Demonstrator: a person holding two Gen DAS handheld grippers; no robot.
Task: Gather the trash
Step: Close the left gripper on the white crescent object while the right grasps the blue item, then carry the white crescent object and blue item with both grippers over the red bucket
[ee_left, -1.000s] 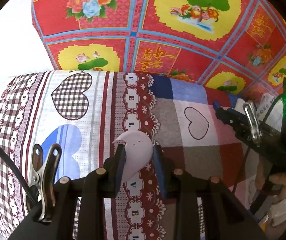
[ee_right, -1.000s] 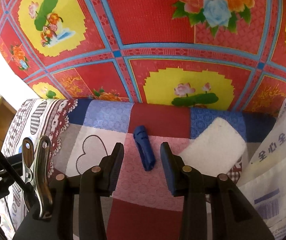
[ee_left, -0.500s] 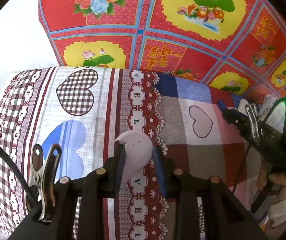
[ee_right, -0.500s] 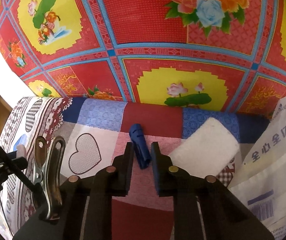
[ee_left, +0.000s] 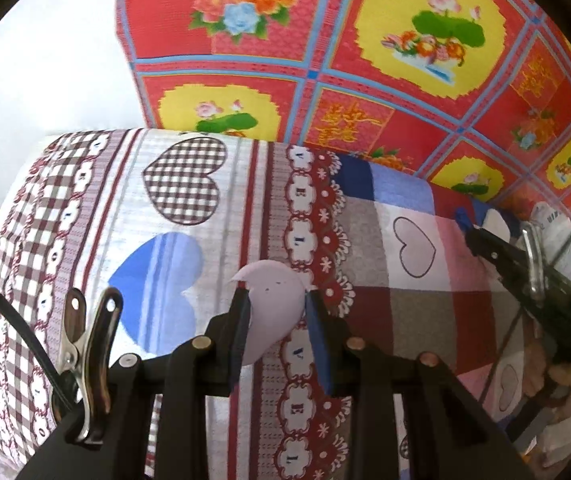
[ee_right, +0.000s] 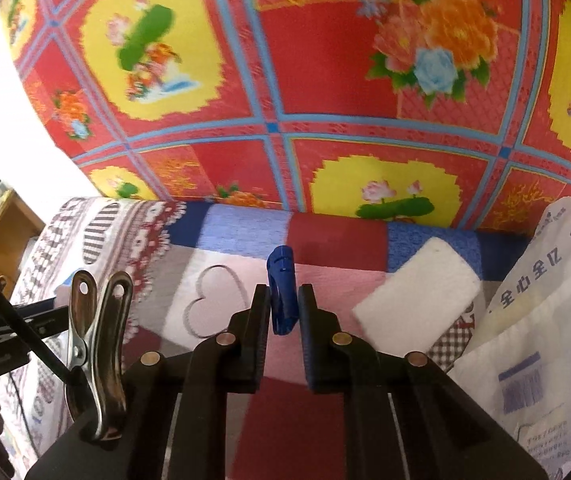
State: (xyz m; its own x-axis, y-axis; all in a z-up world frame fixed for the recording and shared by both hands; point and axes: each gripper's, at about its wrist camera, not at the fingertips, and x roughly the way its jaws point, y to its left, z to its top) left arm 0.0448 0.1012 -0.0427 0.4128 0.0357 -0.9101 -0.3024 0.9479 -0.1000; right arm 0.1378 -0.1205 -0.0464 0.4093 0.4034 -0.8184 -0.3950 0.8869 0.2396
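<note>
Trash is in both of my tongs at once. On my left wrist view, the left tongs (ee_left: 277, 312) pinch a pale lilac scrap of paper (ee_left: 271, 308) with a curled, torn top edge; both pads press its sides and it stands up between them above the patchwork cloth (ee_left: 189, 248). On my right wrist view, the right tongs (ee_right: 283, 308) have just been closing, and their jaws now squeeze a small blue crumpled piece (ee_right: 282, 280) that pokes up and forward out of the grip. I see it over the pink and red squares of the cloth, but I cannot tell whether its lower end touches the fabric.

Just to the right of the blue piece lies a white rectangular pad (ee_right: 417, 300), flat on the cloth and apart from the tongs. Further right, a white plastic bag (ee_right: 541, 320) with blue printed characters rises at the frame edge. Behind everything hangs a red and yellow floral sheet (ee_right: 325, 80). From the left view I see the right tongs at the far right, with the person's hand (ee_left: 565, 380) below them.
</note>
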